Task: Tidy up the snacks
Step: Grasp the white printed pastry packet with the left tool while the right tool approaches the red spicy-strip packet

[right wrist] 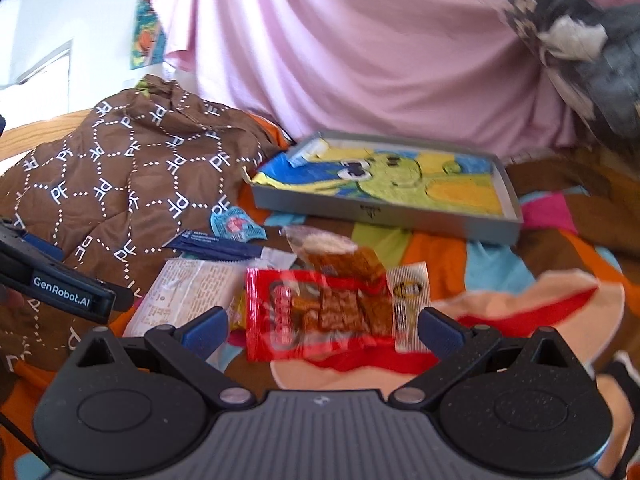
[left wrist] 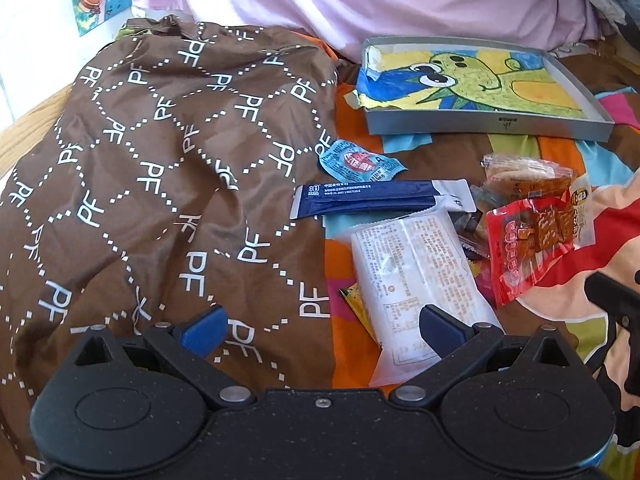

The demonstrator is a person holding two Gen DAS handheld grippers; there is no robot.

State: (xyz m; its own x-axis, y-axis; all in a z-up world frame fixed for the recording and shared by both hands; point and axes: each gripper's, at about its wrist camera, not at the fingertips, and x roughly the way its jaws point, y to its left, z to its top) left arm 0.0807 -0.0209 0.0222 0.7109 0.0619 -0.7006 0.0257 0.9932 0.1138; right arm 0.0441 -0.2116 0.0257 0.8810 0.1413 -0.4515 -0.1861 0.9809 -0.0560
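A pile of snacks lies on a colourful bedspread. In it are a white packet, a dark blue stick pack, a small light-blue sachet, a red packet and a clear-wrapped brown snack. A shallow grey tray lined with a cartoon drawing sits behind them. My left gripper is open, its right finger over the white packet's near end. My right gripper is open just in front of the red packet.
A brown bag printed with "PF" bulges to the left of the snacks. Pink cloth hangs behind the tray. The left gripper's body shows at the left of the right wrist view.
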